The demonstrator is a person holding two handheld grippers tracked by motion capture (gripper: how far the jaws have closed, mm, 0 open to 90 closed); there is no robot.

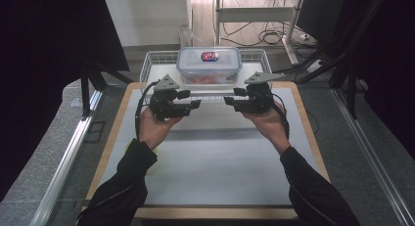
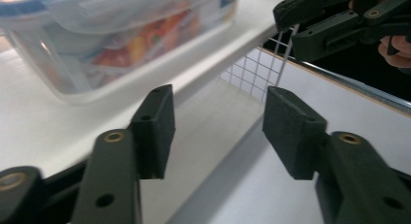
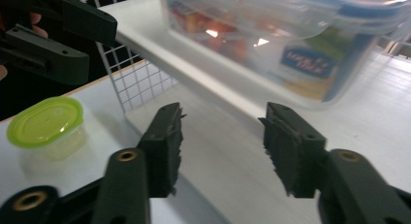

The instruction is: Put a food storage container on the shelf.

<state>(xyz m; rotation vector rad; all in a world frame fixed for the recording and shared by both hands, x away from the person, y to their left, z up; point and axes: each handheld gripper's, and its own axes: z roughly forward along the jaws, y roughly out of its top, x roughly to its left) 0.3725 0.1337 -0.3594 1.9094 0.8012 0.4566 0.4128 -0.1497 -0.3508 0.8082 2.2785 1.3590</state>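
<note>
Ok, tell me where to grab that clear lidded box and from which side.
Take the box by its two short ends, left gripper on one and right gripper on the other, coming in from the near side over the basket rim. It looks too wide for one pair of jaws, and both grippers are open, empty and flank it.

Dim surroundings — bright tabletop, blurred close-ups

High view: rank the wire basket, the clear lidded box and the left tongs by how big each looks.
1. Wire basket, the widest, reaching past the box on both sides.
2. Clear box, inside the basket.
3. Left tongs, smallest; they are nearer the camera than the box and look smaller anyway.
</note>
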